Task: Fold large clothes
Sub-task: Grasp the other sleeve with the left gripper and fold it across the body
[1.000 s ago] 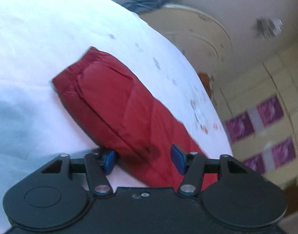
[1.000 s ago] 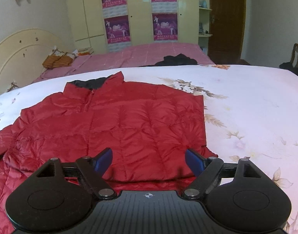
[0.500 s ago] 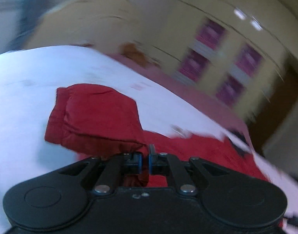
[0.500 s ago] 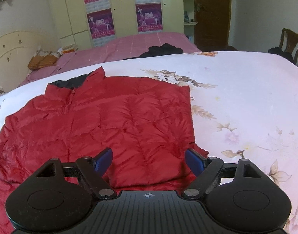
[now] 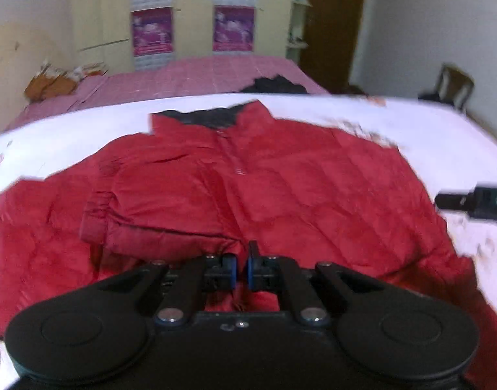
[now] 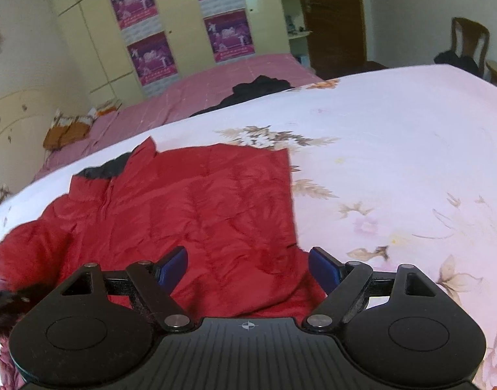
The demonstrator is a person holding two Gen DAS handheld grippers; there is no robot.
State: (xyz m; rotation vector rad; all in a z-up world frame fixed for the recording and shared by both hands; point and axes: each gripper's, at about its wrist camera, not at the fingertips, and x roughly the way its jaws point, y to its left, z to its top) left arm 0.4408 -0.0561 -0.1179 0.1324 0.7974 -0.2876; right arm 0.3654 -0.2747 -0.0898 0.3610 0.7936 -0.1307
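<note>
Carrying the sleeve [image 5: 157, 217] inward, left claw [image 5: 240, 265], spread a second ago, now pinches it over the red jacket [image 6: 199, 208] at frame centre on the bed [image 6: 394, 149]; right claw [image 6: 247, 268] stays spread, so the sleeve fold is under way

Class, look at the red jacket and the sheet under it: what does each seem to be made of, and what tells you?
Red jacket: probably a thin synthetic shell with padded filling, going by its faint sheen and puffy stitched quilting.
Sheet: looks like matte woven fabric, likely cotton or a blend, pale with a printed flower pattern and soft creases.
</note>
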